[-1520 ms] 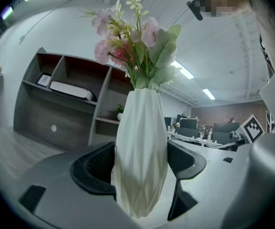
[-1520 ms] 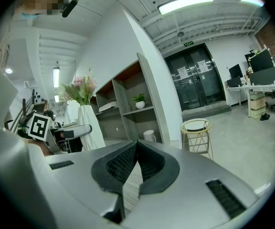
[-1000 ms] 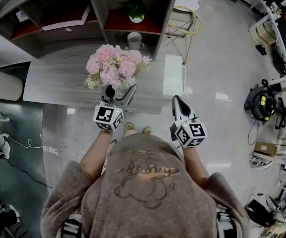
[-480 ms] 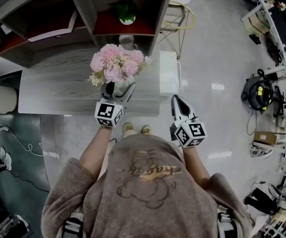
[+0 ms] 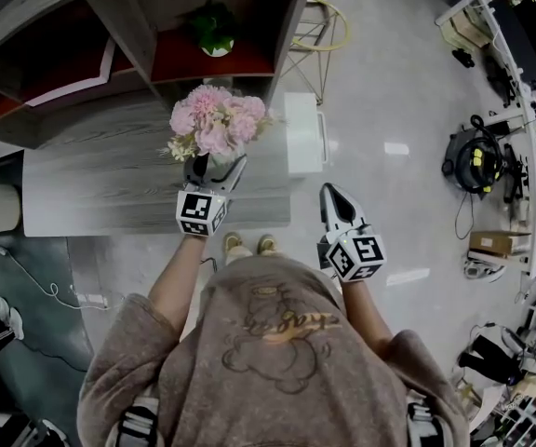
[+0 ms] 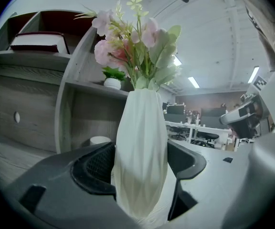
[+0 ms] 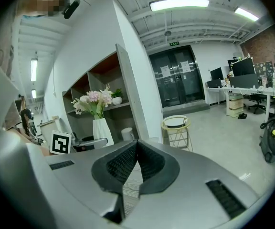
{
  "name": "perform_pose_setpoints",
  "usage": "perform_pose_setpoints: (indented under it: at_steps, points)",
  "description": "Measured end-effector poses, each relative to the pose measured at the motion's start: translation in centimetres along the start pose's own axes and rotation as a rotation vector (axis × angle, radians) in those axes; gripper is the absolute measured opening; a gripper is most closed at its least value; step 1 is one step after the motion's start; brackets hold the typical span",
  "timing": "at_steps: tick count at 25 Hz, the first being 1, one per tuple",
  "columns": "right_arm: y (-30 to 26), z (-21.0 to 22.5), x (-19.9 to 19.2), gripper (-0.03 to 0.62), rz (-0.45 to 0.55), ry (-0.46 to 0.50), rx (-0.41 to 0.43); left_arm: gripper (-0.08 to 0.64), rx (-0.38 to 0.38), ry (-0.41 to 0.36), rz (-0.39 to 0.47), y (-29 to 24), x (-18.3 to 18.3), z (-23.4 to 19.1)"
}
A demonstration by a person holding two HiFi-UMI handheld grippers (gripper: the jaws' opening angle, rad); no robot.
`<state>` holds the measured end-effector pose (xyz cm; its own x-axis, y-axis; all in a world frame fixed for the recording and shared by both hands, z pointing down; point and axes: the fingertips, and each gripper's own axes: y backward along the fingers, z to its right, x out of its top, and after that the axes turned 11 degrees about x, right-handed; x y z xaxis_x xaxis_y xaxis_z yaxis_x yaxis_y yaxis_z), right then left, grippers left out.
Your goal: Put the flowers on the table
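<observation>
white vase (image 6: 141, 156) clamped between left gripper (image 6: 140, 175) jaws.

Grey wooden shelving (image 5: 124, 26) stands beside pale glossy floor (image 5: 389, 91) (ceiling striplights (image 7: 178, 4) lit).

bright, even light from ceiling tubes (image 7: 179, 4); glare patches on the floor (image 5: 396, 147); strong fisheye bending, dark vignetted corners.

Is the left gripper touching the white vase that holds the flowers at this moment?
Touching. In the left gripper view, the left gripper has the white vase between its jaws, both pads pressed against its sides with no gap.
</observation>
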<state>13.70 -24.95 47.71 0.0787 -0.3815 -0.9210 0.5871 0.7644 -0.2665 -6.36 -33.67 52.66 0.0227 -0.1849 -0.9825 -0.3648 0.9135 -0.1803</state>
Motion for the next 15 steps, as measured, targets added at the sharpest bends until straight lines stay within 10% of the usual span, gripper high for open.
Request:
perform_pose_setpoints:
  at_steps: [15]
  points:
    - [-1.4, 1.4, -1.5, -0.015, -0.033, -0.009, -0.029, 0.350, -0.012, -0.005, -0.009, -2.4, -2.9, -0.6]
